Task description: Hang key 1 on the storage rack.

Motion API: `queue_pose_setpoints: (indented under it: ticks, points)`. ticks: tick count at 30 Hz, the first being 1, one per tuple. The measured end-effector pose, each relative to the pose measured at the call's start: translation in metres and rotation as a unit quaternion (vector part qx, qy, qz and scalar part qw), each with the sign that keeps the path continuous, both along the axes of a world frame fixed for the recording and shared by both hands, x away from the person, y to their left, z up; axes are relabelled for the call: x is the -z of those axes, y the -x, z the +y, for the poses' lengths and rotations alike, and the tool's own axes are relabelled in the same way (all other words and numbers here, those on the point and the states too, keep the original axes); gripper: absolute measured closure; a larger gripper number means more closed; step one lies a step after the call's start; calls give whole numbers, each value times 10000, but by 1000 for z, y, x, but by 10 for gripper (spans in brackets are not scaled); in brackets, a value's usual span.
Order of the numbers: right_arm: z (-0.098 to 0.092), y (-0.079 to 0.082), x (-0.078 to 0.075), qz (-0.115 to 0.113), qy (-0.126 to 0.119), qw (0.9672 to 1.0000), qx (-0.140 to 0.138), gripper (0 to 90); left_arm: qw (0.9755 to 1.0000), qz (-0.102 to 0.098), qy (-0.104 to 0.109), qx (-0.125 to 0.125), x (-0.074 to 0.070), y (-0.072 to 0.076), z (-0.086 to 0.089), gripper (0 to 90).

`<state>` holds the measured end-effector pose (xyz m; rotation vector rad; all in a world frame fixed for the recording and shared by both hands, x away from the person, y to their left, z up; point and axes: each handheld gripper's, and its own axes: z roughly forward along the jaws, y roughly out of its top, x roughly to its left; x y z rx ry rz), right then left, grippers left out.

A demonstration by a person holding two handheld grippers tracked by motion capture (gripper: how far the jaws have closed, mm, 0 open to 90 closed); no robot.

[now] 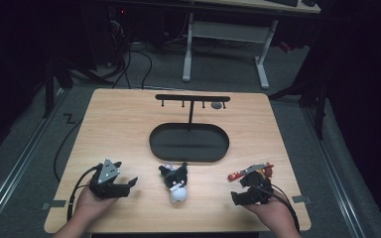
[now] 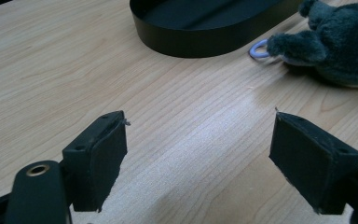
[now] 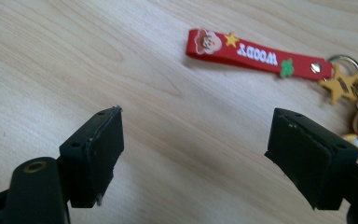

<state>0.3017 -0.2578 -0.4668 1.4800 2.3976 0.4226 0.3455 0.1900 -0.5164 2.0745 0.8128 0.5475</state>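
A black and white plush toy point(image 1: 176, 183) lies near the table's front middle. In the left gripper view the plush toy point(image 2: 335, 42) is at the upper right, with a pale ring point(image 2: 259, 49) beside it. My left gripper point(image 1: 130, 184) rests to the plush's left, pointing at it, open and empty point(image 2: 200, 158). A red strap keychain point(image 1: 250, 172) lies at the front right. Just below it, my right gripper point(image 1: 235, 197) stands open with nothing between its jaws point(image 3: 196, 158). The red strap point(image 3: 256, 53) with its yellow star charm point(image 3: 342, 86) lies beyond the jaws.
A black oval tray point(image 1: 188, 159) sits mid-table, and its wall point(image 2: 191, 44) is ahead of the left gripper. From the tray rises a black T-shaped hook rack point(image 1: 192, 98) with a small grey item point(image 1: 217, 105) hanging on it. Bare wood lies between the tray and both hands.
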Motion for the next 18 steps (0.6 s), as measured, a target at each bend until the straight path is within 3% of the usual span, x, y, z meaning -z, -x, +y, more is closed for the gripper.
queue_pose_setpoints:
  ticks: [11,18]
  points:
    - [-33,3,-6,409,-22,9988,269,187,10000,36,-27,49,1,-1,-2,191]
    - [-53,1,-6,465,-34,9979,455,178,9999,50,-60,70,2,-1,-3,190]
